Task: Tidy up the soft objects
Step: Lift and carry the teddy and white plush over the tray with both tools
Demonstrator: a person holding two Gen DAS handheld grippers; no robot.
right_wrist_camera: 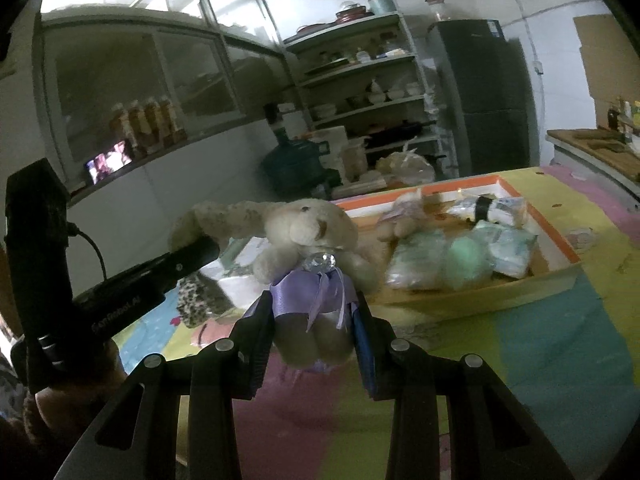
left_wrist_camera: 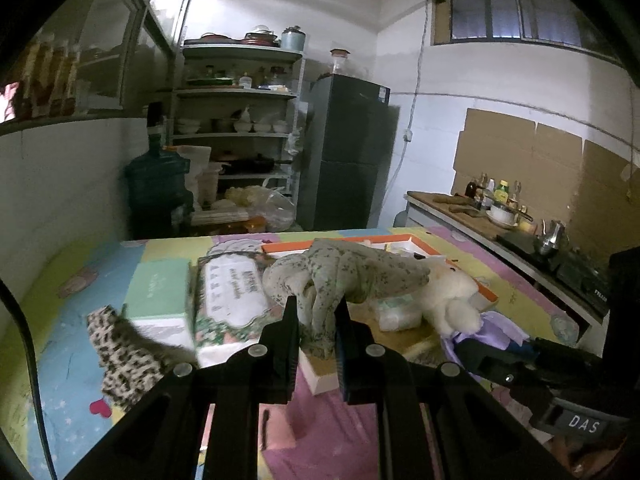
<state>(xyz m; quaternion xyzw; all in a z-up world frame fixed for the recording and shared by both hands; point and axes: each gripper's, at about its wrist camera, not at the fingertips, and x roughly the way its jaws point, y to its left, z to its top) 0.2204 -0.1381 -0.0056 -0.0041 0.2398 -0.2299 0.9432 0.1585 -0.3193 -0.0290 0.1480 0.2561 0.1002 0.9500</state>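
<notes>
Both tools held one plush rabbit above the counter.
The left tool [left_wrist_camera: 317, 322] pinched its speckled ear [left_wrist_camera: 344, 276]; the right tool [right_wrist_camera: 313, 316] clamped its purple-ribboned body [right_wrist_camera: 312, 276], beside the orange-rimmed tray [right_wrist_camera: 560, 240] of soft packets.

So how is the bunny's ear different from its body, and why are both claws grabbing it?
The ear is long, floppy and speckled grey; the body is plump, cream and wrapped in a purple ribbon. The left gripper pinches the thin ear nearly shut; the right gripper stands wider around the fat body. Both belong to one plush bunny, held above the colourful mat.
</notes>
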